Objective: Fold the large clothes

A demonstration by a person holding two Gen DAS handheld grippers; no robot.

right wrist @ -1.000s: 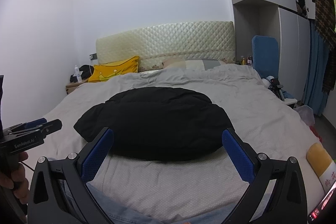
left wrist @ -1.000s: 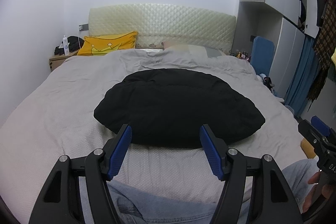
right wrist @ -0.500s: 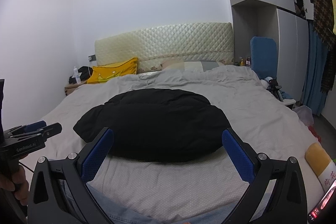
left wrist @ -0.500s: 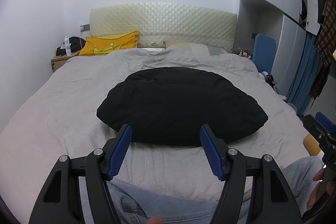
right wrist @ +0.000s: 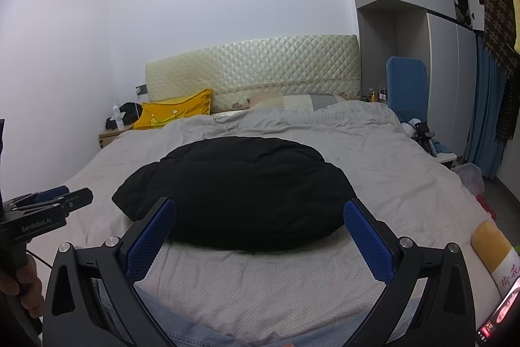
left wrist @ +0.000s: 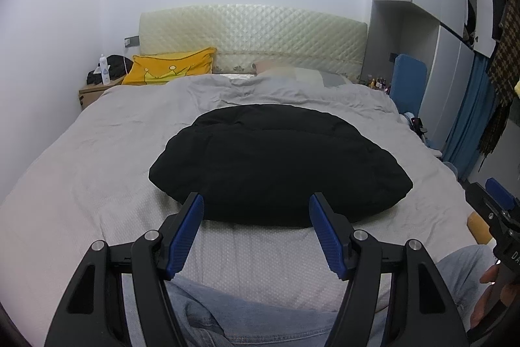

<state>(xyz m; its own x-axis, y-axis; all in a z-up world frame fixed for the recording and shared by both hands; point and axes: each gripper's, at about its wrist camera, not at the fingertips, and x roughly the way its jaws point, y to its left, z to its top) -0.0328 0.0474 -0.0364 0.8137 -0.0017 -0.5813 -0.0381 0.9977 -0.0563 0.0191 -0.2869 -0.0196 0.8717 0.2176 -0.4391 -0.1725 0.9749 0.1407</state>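
From the left wrist, the left tool (left wrist: pixel 256 205) was spread wide and held nothing. The black coat (left wrist: pixel 279 165) lay folded in a puffy heap in the middle of the gray bed (left wrist: pixel 81 171).

From the right wrist, the right tool (right wrist: pixel 260 210) was spread wide too, pinching nothing, near the coat's front edge.

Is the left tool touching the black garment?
Apart: the right wrist view shows the left tool off beside the garment, bedding between them.
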